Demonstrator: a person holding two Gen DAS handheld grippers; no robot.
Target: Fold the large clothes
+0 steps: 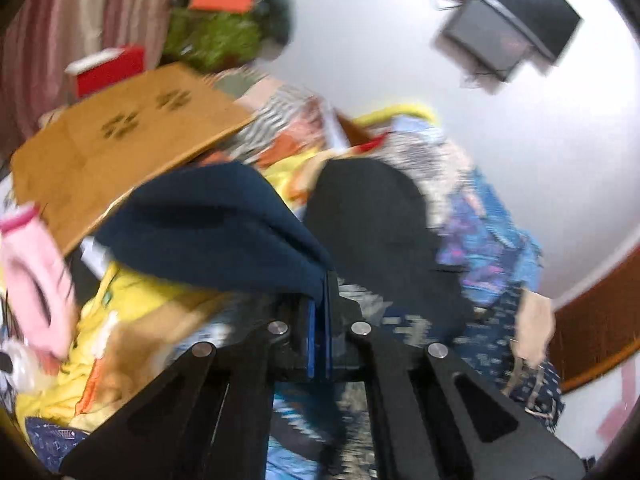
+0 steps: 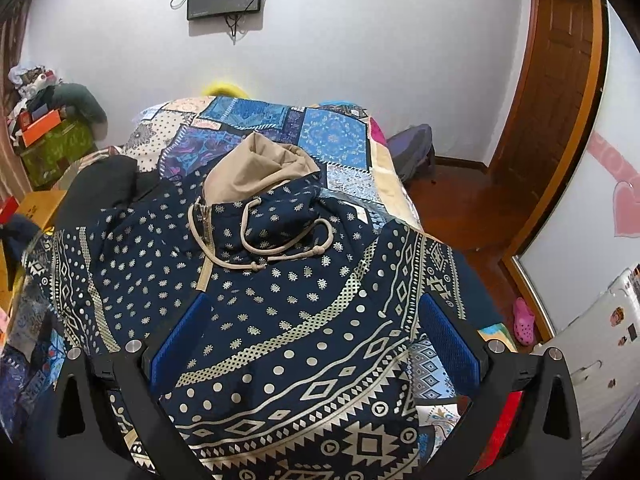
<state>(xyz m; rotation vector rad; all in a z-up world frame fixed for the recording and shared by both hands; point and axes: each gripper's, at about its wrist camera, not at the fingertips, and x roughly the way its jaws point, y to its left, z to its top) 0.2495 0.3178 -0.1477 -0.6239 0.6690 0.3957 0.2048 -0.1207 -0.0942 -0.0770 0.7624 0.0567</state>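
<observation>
A navy hoodie (image 2: pixel 288 320) with a cream tribal pattern, beige hood lining (image 2: pixel 260 164) and drawstrings lies spread front-up on the bed. My right gripper (image 2: pixel 316 336) is open just above its chest, blue pads either side of the cloth. In the blurred left wrist view, my left gripper (image 1: pixel 319 300) is shut on a plain navy part of the hoodie, likely its sleeve (image 1: pixel 212 236), lifted off the bed. The patterned body (image 1: pixel 500 344) lies to its right. A black garment (image 1: pixel 380 232) lies beyond the left gripper.
A patchwork blue quilt (image 2: pixel 332 136) covers the bed. A cardboard box (image 1: pixel 120 144), yellow bedding (image 1: pixel 132 320) and a pink item (image 1: pixel 32 276) crowd the left side. A cluttered green box (image 2: pixel 56 144) stands at the far left; a wooden door (image 2: pixel 560 80) at the right.
</observation>
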